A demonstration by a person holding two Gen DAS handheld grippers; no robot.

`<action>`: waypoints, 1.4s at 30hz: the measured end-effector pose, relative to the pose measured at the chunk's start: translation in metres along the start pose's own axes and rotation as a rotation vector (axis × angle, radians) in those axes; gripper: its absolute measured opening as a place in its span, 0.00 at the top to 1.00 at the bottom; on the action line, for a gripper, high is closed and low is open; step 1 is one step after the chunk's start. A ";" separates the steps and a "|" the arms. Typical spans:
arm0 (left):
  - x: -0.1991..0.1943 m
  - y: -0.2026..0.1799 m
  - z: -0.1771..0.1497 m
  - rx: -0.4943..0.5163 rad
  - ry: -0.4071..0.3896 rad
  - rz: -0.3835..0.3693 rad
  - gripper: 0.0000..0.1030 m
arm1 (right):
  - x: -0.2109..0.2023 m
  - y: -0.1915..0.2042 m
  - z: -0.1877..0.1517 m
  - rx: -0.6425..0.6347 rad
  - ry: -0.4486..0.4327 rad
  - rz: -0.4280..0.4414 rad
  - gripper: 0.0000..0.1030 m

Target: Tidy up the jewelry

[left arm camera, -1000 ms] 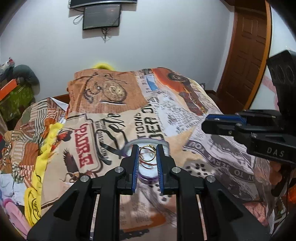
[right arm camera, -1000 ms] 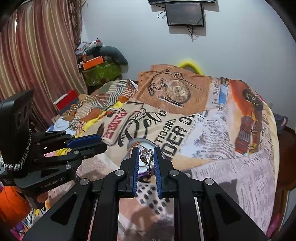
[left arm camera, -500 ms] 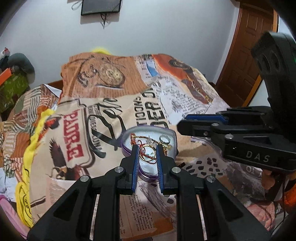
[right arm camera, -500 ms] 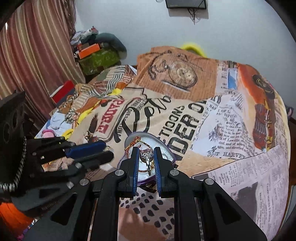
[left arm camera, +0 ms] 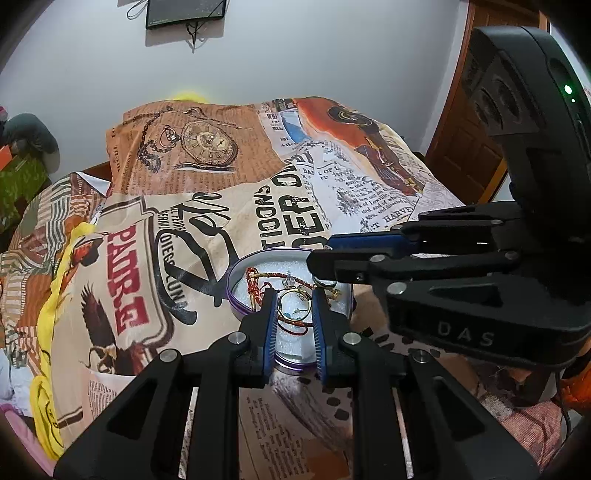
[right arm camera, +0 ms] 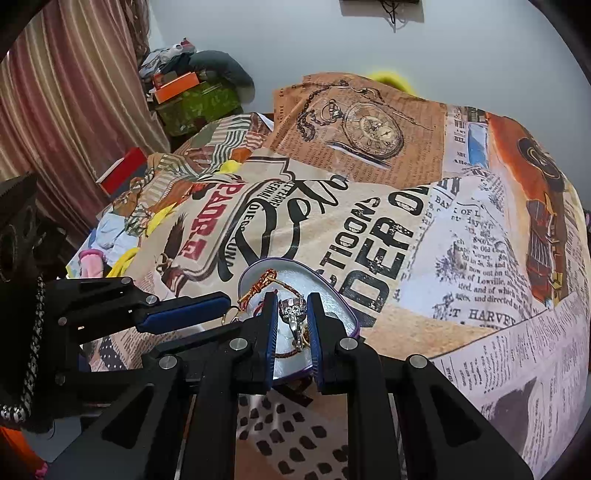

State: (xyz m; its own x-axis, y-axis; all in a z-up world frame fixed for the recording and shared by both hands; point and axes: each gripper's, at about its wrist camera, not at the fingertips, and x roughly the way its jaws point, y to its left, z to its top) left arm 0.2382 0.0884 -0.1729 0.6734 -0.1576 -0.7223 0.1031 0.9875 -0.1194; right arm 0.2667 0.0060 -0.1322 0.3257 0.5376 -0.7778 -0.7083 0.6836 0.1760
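Observation:
A heart-shaped purple tin (left arm camera: 236,295) with a white foam lining lies on the bed; it also shows in the right wrist view (right arm camera: 245,280). A red and gold cord bracelet (left arm camera: 258,280) lies inside it. My left gripper (left arm camera: 294,308) is shut on a gold hoop earring (left arm camera: 295,306), held low over the tin. My right gripper (right arm camera: 291,319) is shut on a silver ring (right arm camera: 293,312), also over the tin. The right gripper crosses the left wrist view (left arm camera: 369,258); the left gripper crosses the right wrist view (right arm camera: 184,314).
A printed newspaper-pattern blanket (left arm camera: 221,166) covers the bed. Clothes and boxes (right arm camera: 192,92) pile up at the far left by a curtain (right arm camera: 55,110). A wooden door (left arm camera: 472,140) stands at the right. A screen (left arm camera: 184,13) hangs on the wall.
Both grippers have moved forward and down over the tin, each still holding its piece. The tin's inside now shows in full.

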 end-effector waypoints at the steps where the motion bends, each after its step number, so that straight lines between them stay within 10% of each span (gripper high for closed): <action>1: 0.001 0.000 0.000 -0.001 0.000 0.000 0.84 | 0.001 0.000 0.000 -0.003 -0.001 0.001 0.86; 23: -0.058 -0.003 0.007 -0.032 -0.083 0.051 0.82 | -0.061 0.013 0.005 -0.012 -0.132 -0.076 0.73; 33: -0.202 -0.037 0.025 -0.021 -0.437 0.112 0.80 | -0.204 0.061 -0.012 -0.057 -0.484 -0.157 0.73; 42: -0.309 -0.075 -0.009 -0.012 -0.747 0.146 0.38 | -0.295 0.125 -0.061 -0.102 -0.789 -0.228 0.59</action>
State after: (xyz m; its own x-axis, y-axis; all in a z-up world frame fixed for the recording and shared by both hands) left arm 0.0159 0.0629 0.0531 0.9966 0.0244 -0.0785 -0.0298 0.9972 -0.0685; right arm 0.0441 -0.0971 0.0822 0.7855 0.6053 -0.1289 -0.6123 0.7903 -0.0200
